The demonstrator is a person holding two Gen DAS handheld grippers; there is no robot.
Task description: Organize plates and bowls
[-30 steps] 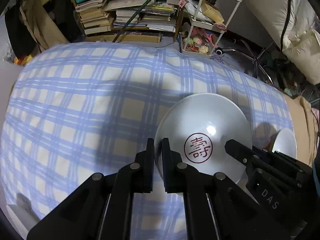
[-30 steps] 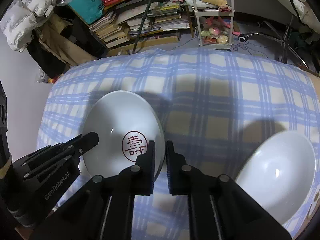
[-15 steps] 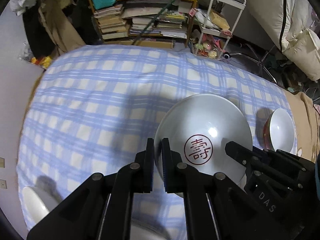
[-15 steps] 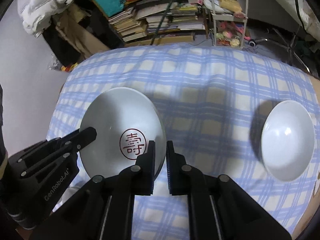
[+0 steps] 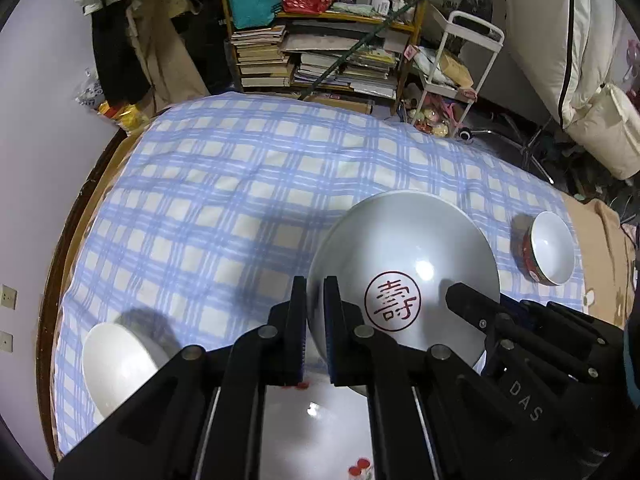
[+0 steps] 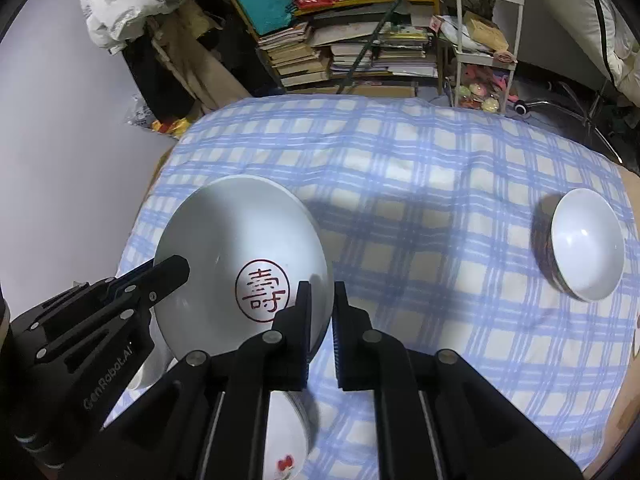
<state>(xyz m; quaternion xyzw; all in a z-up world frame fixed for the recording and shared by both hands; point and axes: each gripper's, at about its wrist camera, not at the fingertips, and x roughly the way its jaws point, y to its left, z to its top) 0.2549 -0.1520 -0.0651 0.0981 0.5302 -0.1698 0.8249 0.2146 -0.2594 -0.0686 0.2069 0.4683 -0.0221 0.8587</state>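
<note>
A large white bowl [image 5: 404, 264] with a red seal character in its bottom hangs tilted above the blue-checked tablecloth [image 5: 224, 200]. My left gripper [image 5: 316, 304] is shut on its left rim. In the right wrist view the same bowl [image 6: 240, 240] is pinched at its right rim by my right gripper [image 6: 322, 308]. The other gripper's fingers [image 5: 468, 304] reach onto the bowl's far side. A white plate with red marks [image 5: 320, 416] lies under the grippers, partly hidden. A small bowl with a red outside [image 5: 550, 248] stands far right, and a plain white dish [image 5: 116, 368] lies lower left.
The round table's wooden edge [image 5: 56, 288] curves along the left, near a pale wall. Behind the table stand a shelf of stacked books [image 5: 320, 60] and a white trolley [image 5: 460, 68]. Bare checked cloth fills the table's middle and back.
Both grippers rose and drew back with the bowl held between them. The small bowl shrank away to the right, and the white dish and the marked plate came into view below.
</note>
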